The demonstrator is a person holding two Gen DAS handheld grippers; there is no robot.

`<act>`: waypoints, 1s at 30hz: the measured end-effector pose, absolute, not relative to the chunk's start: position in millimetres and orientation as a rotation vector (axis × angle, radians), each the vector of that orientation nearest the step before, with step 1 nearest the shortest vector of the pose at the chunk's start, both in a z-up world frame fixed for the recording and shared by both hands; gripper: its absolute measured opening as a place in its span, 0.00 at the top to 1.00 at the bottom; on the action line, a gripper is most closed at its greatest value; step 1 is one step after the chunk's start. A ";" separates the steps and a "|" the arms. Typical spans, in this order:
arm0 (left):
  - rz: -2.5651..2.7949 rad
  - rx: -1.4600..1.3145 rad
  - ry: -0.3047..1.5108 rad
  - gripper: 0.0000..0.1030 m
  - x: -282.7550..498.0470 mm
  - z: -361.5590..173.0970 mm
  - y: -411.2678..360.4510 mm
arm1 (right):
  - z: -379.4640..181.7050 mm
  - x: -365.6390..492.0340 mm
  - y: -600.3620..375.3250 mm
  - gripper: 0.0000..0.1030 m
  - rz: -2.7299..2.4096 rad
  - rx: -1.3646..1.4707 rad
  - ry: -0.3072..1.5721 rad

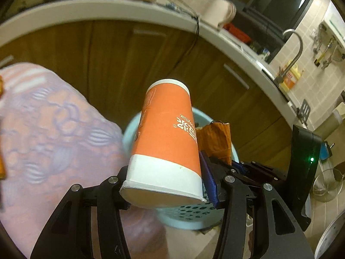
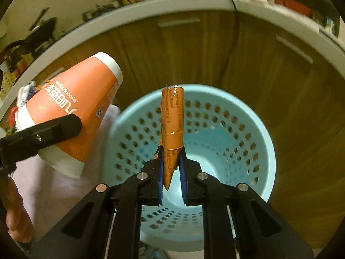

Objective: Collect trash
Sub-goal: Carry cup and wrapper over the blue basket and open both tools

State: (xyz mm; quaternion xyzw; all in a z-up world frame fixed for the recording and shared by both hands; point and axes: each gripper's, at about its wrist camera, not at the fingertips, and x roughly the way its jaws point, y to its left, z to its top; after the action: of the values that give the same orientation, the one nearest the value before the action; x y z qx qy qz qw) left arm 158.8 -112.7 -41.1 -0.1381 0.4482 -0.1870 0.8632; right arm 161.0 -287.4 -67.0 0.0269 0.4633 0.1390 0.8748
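Around you: brown cabinet doors [image 2: 215,54] fill the background, with a white tabletop [image 1: 133,10] curving along above them and a black cable [image 1: 194,41] hanging down over one door. On the tabletop, toward the right of the left wrist view, stand a faucet [image 1: 295,49] and a pale roll [image 1: 220,10]; tiles cover the wall behind. To your left a pink patterned cloth [image 1: 54,118] takes up much of that view. Low on the right edge lie a metal strainer [image 1: 327,183] and a pot lid [image 1: 332,237], on the floor as far as can be told.

A light blue perforated bin [image 2: 215,133] stands on the floor in front of the cabinets. It looks empty, and nothing blocks its mouth.

Your left gripper [image 1: 166,192] is about half open and clamped across the wide rim end of an orange paper cup [image 1: 166,133]. The cup has white bands at both ends and white lettering, and it points away from you, base outward, near the bin's left rim.

Your right gripper [image 2: 171,168] is nearly closed, pinching an orange wrapper [image 2: 172,116]. The wrapper is folded into a narrow, glossy strip with fine print, and it stands up between the blue pads [image 2: 182,172], directly over the bin's opening.
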 end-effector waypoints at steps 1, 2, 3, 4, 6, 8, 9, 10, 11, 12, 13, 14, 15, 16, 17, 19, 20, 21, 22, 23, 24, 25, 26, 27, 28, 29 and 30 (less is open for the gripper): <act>-0.397 -0.288 0.960 0.52 164.3 -49.0 -118.5 | -71.8 160.9 -291.9 0.89 0.286 0.062 0.982; -0.400 -0.286 0.973 0.52 167.9 -54.5 -122.8 | -77.5 162.9 -294.7 0.89 0.278 0.065 0.998; -0.401 -0.283 0.980 0.52 170.2 -57.5 -125.7 | -82.2 163.7 -297.3 0.89 0.269 0.066 1.009; -0.404 -0.277 0.991 0.51 173.0 -62.2 -129.5 | -88.1 164.9 -301.1 0.89 0.264 0.073 1.024; -0.409 -0.266 1.005 0.51 176.8 -67.1 -134.6 | -94.1 166.3 -305.3 0.87 0.263 0.084 1.046; -0.408 -0.250 1.017 0.45 177.5 -69.3 -137.0 | -98.7 168.0 -307.8 0.77 0.257 0.094 1.068; -0.410 -0.246 1.018 0.43 177.0 -68.7 -137.2 | -99.7 168.6 -308.8 0.72 0.255 0.099 1.074; -0.409 -0.240 1.014 0.39 176.2 -67.6 -138.0 | -101.2 167.9 -311.8 0.57 0.248 0.104 1.077; -0.404 -0.232 1.008 0.36 175.1 -66.2 -138.0 | -101.9 168.0 -315.3 0.47 0.234 0.105 1.076; -0.400 -0.230 1.003 0.36 173.5 -64.7 -137.0 | -102.1 170.3 -318.6 0.47 0.227 0.105 1.069; -0.400 -0.232 1.000 0.36 172.9 -62.9 -136.4 | -100.7 168.3 -320.7 0.47 0.224 0.106 1.061; -0.398 -0.237 0.997 0.36 171.8 -61.3 -133.9 | -99.5 166.6 -322.1 0.47 0.227 0.113 1.061; -0.396 -0.240 0.993 0.36 170.3 -60.0 -130.5 | -97.6 164.1 -323.3 0.47 0.229 0.120 1.057; -0.391 -0.245 0.987 0.36 169.0 -57.9 -128.2 | -96.2 163.7 -324.1 0.47 0.228 0.122 1.054; -0.388 -0.249 0.979 0.36 166.9 -55.4 -125.9 | -93.7 161.8 -324.7 0.47 0.229 0.120 1.048; -0.375 -0.251 0.963 0.36 161.4 -49.7 -122.6 | -87.1 162.3 -323.2 0.47 0.233 0.115 1.035; -0.369 -0.251 0.950 0.36 157.4 -45.7 -119.6 | -81.5 162.4 -320.0 0.47 0.238 0.113 1.026; -0.359 -0.250 0.932 0.36 152.0 -40.6 -115.5 | -78.1 164.8 -318.4 0.47 0.240 0.110 1.020; -0.350 -0.248 0.921 0.36 147.6 -37.3 -112.9 | -72.6 163.4 -316.3 0.47 0.247 0.108 1.009; -0.335 -0.243 0.904 0.36 141.3 -31.8 -107.5 | -66.7 161.6 -313.0 0.47 0.256 0.104 0.996; -0.319 -0.243 0.887 0.36 134.9 -26.3 -100.5 | -60.3 159.2 -308.3 0.47 0.267 0.098 0.980; -0.308 -0.246 0.876 0.36 130.2 -22.7 -95.4 | -54.4 155.6 -304.6 0.47 0.277 0.091 0.965; -0.292 -0.250 0.863 0.36 124.9 -18.2 -87.9 | -49.0 154.2 -299.2 0.47 0.288 0.087 0.953; -0.275 -0.254 0.851 0.36 119.7 -14.1 -80.9 | -43.1 152.7 -291.6 0.47 0.304 0.083 0.941; -0.243 -0.260 0.833 0.36 110.9 -8.3 -69.1 | -38.2 152.1 -283.2 0.47 0.320 0.080 0.930; -0.219 -0.261 0.822 0.36 104.7 -5.2 -60.2 | -33.1 149.9 -276.7 0.47 0.335 0.077 0.919; -0.186 -0.262 0.808 0.36 96.7 -1.3 -49.2 | -26.7 147.0 -268.0 0.47 0.358 0.073 0.903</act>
State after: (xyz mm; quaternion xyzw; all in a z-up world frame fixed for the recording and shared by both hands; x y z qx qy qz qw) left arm 96.7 -49.2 -1.3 -0.1270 0.3914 -0.0902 0.9069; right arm 147.0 -268.0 -26.7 0.0349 0.4338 0.1718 0.8838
